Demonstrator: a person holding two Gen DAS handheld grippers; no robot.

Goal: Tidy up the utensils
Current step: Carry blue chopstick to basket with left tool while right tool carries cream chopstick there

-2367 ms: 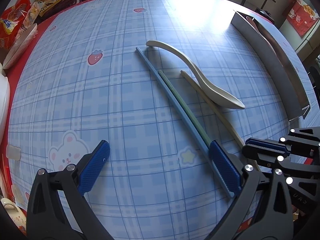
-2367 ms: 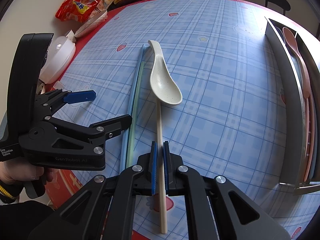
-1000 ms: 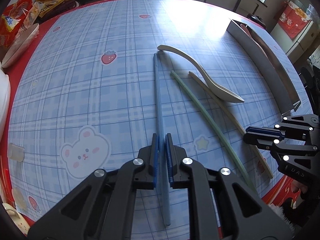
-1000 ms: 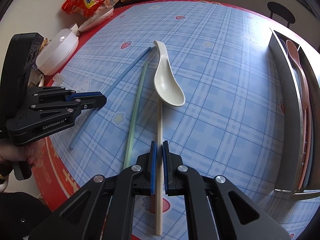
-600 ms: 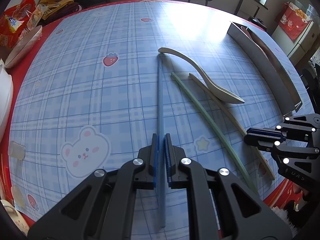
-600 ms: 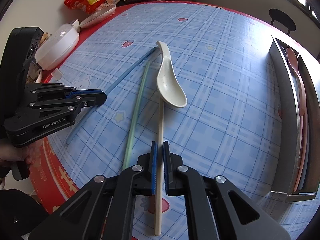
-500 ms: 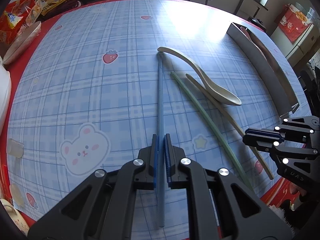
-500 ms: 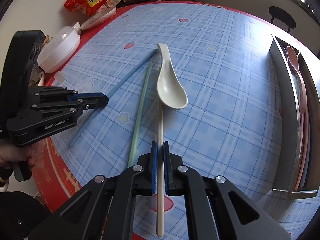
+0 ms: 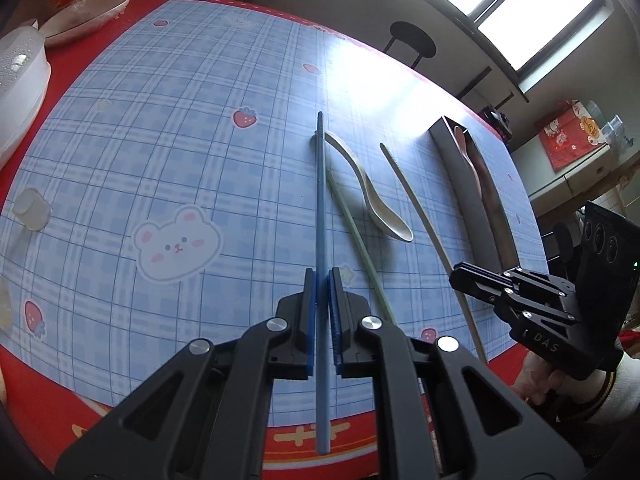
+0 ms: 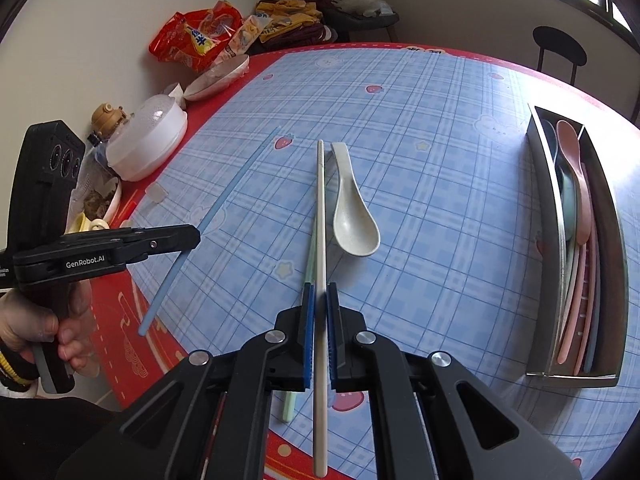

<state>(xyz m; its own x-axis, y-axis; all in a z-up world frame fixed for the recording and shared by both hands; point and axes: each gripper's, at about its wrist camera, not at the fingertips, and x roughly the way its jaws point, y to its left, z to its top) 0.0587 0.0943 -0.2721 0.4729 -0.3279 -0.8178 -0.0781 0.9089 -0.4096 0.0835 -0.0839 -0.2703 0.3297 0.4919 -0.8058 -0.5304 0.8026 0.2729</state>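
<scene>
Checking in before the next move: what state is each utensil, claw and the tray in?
Left claw: shut on blue chopstick.
Right claw: shut on cream chopstick.
Green chopstick: lying on tablecloth.
Cream spoon: lying on tablecloth, bowl up.
Metal tray: holding utensils.

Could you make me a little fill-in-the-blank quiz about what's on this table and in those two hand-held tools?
1. The left tool is shut on the ____ chopstick.
2. The right tool is shut on the ____ chopstick.
3. The green chopstick lies on the ____.
4. The pink spoon lies in the metal ____.

Missing words: blue; cream; table; tray
</scene>
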